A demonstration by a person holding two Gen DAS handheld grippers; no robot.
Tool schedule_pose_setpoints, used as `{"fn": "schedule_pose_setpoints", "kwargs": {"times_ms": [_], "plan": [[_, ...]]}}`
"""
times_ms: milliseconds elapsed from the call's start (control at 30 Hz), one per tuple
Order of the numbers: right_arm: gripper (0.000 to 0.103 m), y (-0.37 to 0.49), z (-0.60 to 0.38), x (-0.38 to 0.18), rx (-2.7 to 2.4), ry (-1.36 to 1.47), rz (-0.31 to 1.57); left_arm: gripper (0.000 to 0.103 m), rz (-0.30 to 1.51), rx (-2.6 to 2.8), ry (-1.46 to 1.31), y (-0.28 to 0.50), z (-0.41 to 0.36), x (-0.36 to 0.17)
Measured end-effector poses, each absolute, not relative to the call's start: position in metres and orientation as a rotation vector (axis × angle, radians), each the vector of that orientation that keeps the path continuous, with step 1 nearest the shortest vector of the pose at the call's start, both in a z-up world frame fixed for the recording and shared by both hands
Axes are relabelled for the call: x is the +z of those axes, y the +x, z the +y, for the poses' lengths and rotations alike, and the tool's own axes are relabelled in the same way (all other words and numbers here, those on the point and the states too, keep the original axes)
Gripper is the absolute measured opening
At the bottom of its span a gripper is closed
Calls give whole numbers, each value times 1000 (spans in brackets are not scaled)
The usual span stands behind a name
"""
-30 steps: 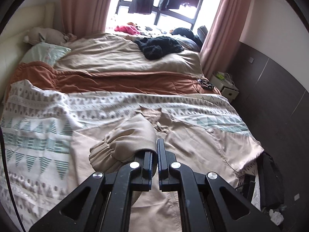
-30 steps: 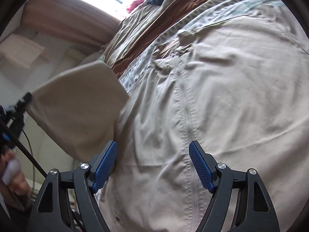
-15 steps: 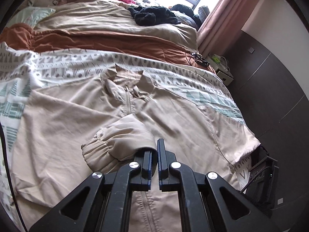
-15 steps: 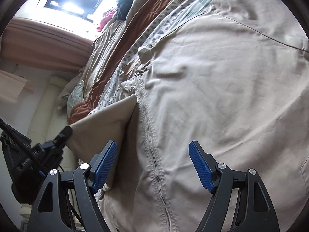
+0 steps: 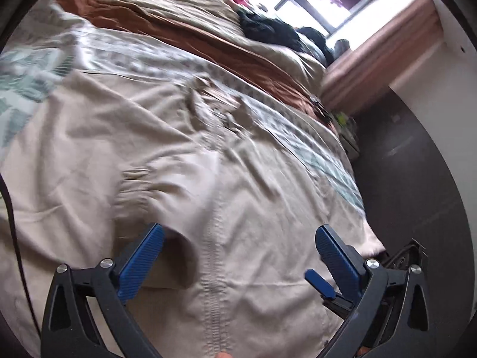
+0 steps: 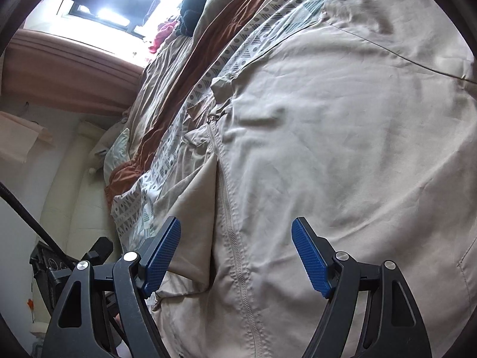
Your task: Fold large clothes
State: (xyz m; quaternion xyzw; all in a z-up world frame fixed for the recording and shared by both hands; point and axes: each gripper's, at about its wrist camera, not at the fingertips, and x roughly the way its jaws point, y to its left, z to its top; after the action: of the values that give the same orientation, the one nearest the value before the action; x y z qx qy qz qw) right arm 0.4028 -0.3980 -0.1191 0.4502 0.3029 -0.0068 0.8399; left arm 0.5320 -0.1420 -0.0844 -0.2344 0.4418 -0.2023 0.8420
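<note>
Beige cloth of the jacket [image 5: 268, 197] lies spread on the bed [image 5: 184, 35] just ahead of both tools, zip [image 5: 213, 256] running between the jaws. The left gripper [image 5: 238, 247] has just been opening and stands wide, the sleeve [image 5: 167, 197] laid over the front, nothing between its pads. The right gripper [image 6: 235, 250] hovers wide and empty. Judged step: first sleeve folded in; next calls for the opposite sleeve

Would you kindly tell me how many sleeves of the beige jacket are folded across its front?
1: the left-hand sleeve lies folded toward the zipper of the beige jacket; the other sleeve isn't clearly visible.
</note>
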Motion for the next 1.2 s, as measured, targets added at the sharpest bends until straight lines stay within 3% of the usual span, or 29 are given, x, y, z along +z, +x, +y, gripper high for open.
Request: {"fn": "schedule_pose_setpoints", "kwargs": {"times_ms": [567, 700, 833, 900, 1200], "plan": [[76, 439, -311, -97, 210, 669, 603, 102, 742, -87, -674, 474, 27, -82], [76, 449, -286, -101, 282, 614, 615, 82, 726, -43, -701, 470, 61, -93], [76, 461, -266, -113, 301, 573, 661, 71, 743, -51, -761, 475, 82, -116], [76, 467, -257, -123, 301, 566, 688, 59, 759, -50, -790, 478, 90, -126], [75, 514, -222, -150, 159, 501, 797, 48, 807, -34, -818, 480, 103, -149]]}}
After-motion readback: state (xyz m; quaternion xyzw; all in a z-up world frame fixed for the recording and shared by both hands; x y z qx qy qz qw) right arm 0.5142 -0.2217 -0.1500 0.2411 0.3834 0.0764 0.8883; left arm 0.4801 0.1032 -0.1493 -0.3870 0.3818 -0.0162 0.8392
